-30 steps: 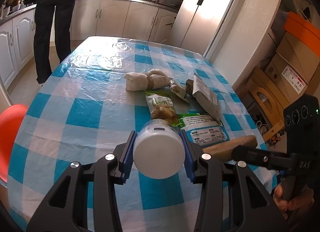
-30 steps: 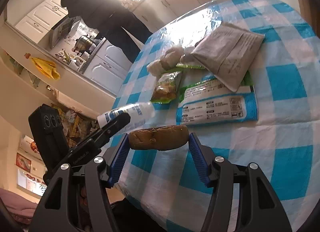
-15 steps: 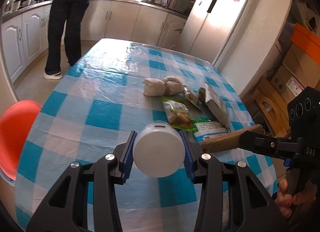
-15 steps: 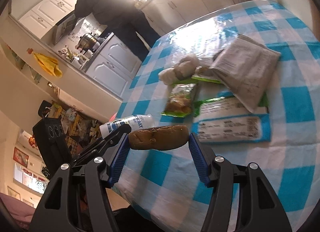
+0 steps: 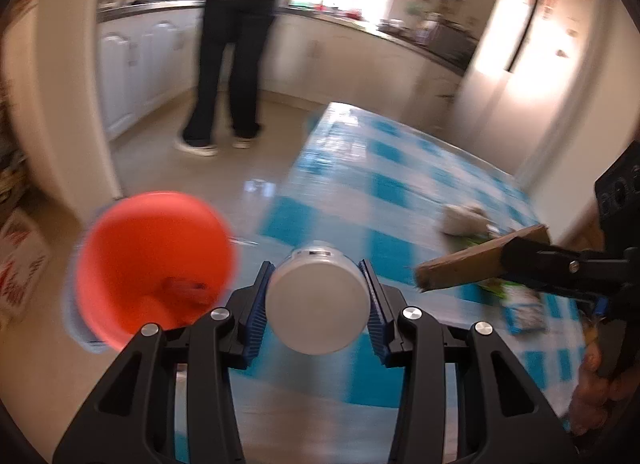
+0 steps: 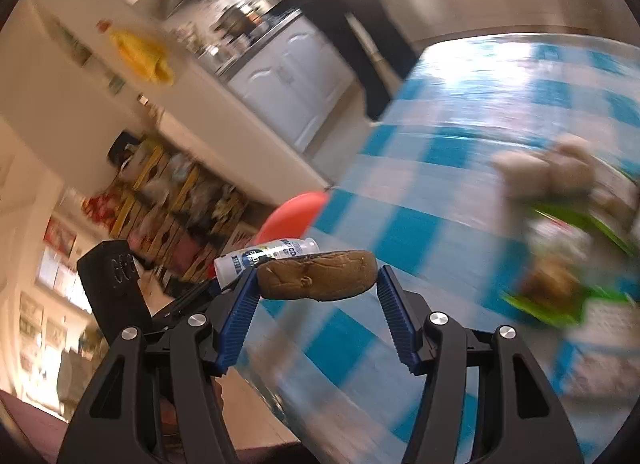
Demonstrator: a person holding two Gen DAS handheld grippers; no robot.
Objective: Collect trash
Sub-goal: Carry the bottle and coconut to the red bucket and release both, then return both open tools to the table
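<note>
My left gripper [image 5: 317, 304] is shut on a white plastic bottle [image 5: 318, 306], held base toward the camera above the table's near left edge. The bottle also shows in the right wrist view [image 6: 264, 257], with a blue and white label. My right gripper [image 6: 316, 288] is shut on a flat brown piece of trash [image 6: 317, 281]; it shows in the left wrist view [image 5: 480, 260] as a brown strip. An orange bin [image 5: 154, 264] stands on the floor left of the table, with something red inside. Both views are blurred.
The blue-checked table [image 5: 384, 192] still holds crumpled white paper [image 6: 544, 176], green snack wrappers [image 6: 560, 276] and a blue-white packet [image 5: 520, 304]. A person [image 5: 236, 44] stands at the kitchen counter. Shelves of clutter [image 6: 176, 200] and a carton [image 5: 20, 264] line the left.
Both grippers have swung left, away from the table's middle toward the orange bin, which has come into fuller view. Both still hold their items.
</note>
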